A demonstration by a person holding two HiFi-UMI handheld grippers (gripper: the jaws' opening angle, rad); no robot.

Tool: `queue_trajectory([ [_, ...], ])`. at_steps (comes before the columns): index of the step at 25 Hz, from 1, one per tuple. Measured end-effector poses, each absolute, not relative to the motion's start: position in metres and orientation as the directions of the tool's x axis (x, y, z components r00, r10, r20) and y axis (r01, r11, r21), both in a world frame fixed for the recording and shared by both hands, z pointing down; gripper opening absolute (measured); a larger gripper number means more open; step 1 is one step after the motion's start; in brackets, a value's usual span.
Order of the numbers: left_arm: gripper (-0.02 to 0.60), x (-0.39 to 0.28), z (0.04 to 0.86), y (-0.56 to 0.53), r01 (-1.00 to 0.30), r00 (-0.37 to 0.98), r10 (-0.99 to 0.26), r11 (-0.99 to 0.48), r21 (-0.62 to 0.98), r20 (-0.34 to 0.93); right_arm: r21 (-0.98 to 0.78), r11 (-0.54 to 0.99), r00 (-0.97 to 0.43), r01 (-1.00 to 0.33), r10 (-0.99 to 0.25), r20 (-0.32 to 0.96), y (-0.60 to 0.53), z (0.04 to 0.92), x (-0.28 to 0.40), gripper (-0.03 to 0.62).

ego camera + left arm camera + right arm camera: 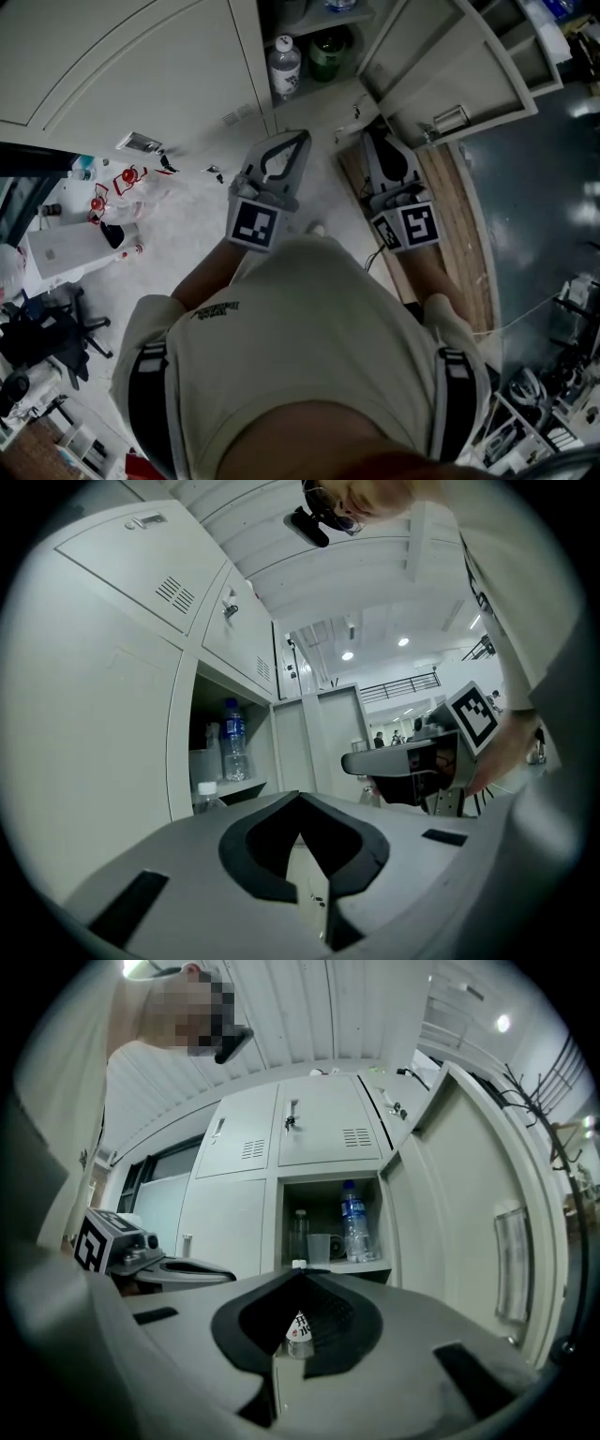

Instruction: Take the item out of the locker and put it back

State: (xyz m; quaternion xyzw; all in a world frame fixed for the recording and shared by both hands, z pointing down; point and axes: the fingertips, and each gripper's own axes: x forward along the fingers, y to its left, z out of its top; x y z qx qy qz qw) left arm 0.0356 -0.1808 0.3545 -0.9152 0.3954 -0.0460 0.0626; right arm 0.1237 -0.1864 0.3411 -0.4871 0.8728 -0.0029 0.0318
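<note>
The locker [330, 1222] stands open in front of me. On its upper shelf are a blue-capped water bottle [354, 1222], a clear cup [319, 1247] and a second bottle [299, 1232]. Below them stands a white-capped bottle [284, 64] with a red-lettered label, which shows through the right jaws' window. My right gripper [298, 1272] is shut and holds nothing; it points level at the opening, short of the shelves. To its left my left gripper [302, 137] is also shut and bare, and it faces the closed door beside the opening. From the left gripper view the blue-capped bottle [232, 741] sits at the left.
The open locker door [450, 66] swings out on the right, close to my right gripper, with a metal handle [448, 120]. Closed locker doors [131, 66] fill the left. A wooden strip [459, 234] runs along the floor under the right arm. Clutter lies at far left.
</note>
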Motion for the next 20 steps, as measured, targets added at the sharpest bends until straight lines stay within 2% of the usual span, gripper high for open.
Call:
queue_trajectory([
  [20, 0.012, 0.0455, 0.3563, -0.181, -0.706, 0.697, -0.716, -0.695, -0.136, 0.037, -0.021, 0.551, -0.55, -0.835, -0.835, -0.023, -0.1858, 0.3459, 0.1152, 0.001],
])
